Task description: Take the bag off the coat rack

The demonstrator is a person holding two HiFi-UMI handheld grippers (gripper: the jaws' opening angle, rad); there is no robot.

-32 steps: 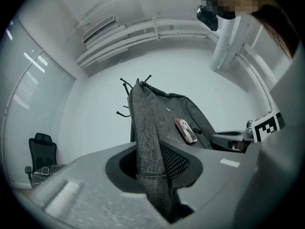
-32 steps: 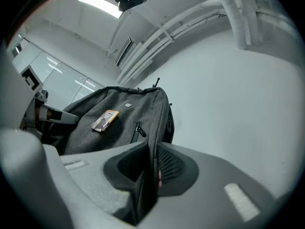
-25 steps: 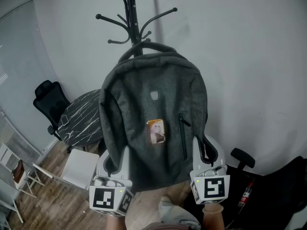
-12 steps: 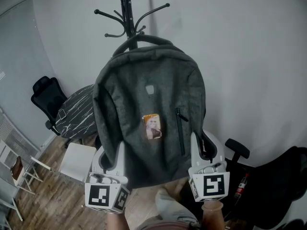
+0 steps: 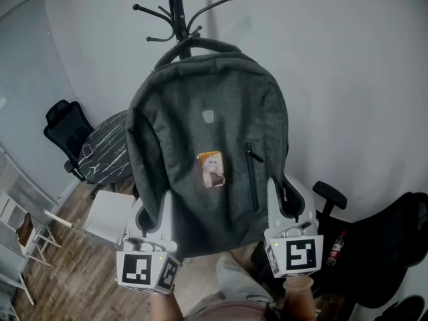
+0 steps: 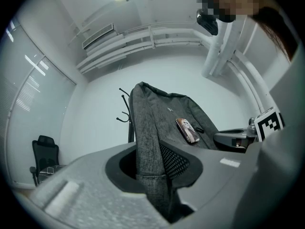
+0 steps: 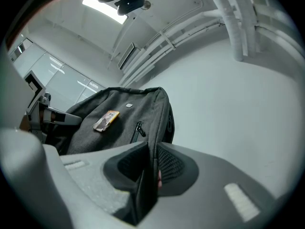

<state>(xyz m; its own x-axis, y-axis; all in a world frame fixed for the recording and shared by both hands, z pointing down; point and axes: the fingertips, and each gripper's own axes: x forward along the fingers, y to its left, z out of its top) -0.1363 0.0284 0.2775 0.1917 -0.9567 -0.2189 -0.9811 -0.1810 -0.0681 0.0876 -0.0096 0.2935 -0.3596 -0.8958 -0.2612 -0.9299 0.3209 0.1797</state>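
Observation:
A dark grey backpack (image 5: pixel 207 132) hangs in front of the black coat rack (image 5: pixel 176 9), its top handle (image 5: pixel 197 44) right against the pole; whether it still sits on a hook I cannot tell. A small picture tag (image 5: pixel 210 169) is on its front. My left gripper (image 5: pixel 152 214) is shut on the bag's lower left edge, and the left gripper view shows the grey fabric (image 6: pixel 147 166) pinched between the jaws. My right gripper (image 5: pixel 286 204) is shut on the lower right edge, where the bag's side (image 7: pixel 151 161) runs down between the pads.
A black office chair (image 5: pixel 63 129) and a round marble-patterned table (image 5: pixel 107 156) stand at the left, with a white stool (image 5: pixel 110 219) below them. At the right are another black chair (image 5: pixel 331 196), a red bottle (image 5: pixel 336 243) and dark cloth (image 5: pixel 394 236). The wall is close behind.
The rack and bag sit slightly higher in the head view than a second ago. Both grippers keep the same hold on the bag's lower edges.

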